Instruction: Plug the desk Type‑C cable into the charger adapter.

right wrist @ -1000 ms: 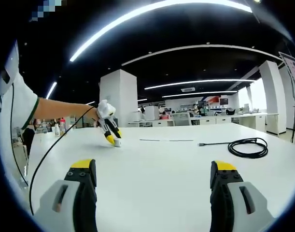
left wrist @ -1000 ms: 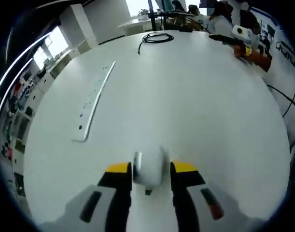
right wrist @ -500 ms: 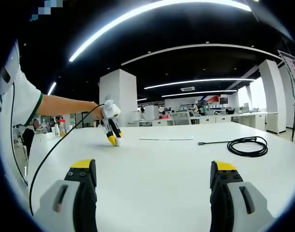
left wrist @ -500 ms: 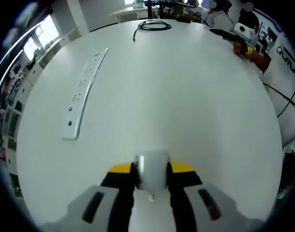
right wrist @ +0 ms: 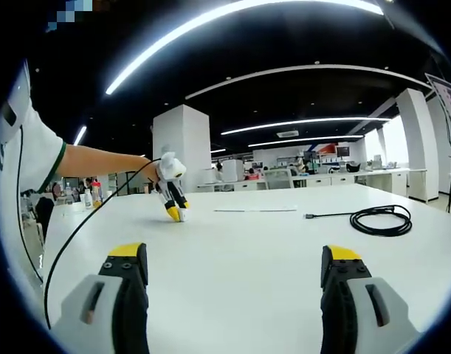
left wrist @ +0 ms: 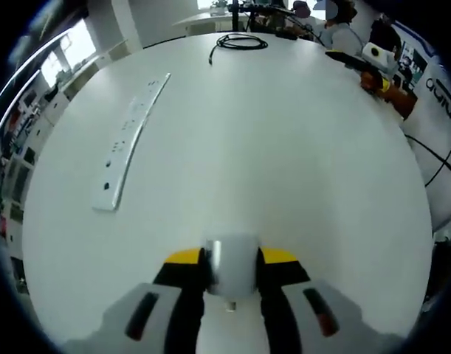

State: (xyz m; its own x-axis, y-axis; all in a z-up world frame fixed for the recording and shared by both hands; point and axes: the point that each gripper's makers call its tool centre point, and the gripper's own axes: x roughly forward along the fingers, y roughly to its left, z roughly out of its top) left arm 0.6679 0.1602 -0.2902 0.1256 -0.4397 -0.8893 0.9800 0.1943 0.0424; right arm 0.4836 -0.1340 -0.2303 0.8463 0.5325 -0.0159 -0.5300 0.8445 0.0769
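- Charger adapter (left wrist: 231,267): white block at lower centre of the left gripper view, pinched between the yellow-tipped jaws of the left tool (left wrist: 231,259); its lower end is hidden between the jaws, and the port face is too blurred to read.
- Left tool, seen from the right gripper view (right wrist: 173,212): at left of centre, tips down on the white worktop (right wrist: 247,251); the adapter there is too small to make out. A bare forearm and a thin dark lead run to it from the left edge.
- Type-C cable: black coil at the top centre of the left gripper view (left wrist: 240,42); at right of centre in the right gripper view (right wrist: 380,220), one plug end stretched leftward, well apart from both tools.
- Right tool (right wrist: 236,269): jaws spread wide at the bottom of the frame, holding nothing.
- Power strip (left wrist: 129,144): long, white, lying flat at upper left of the left gripper view.
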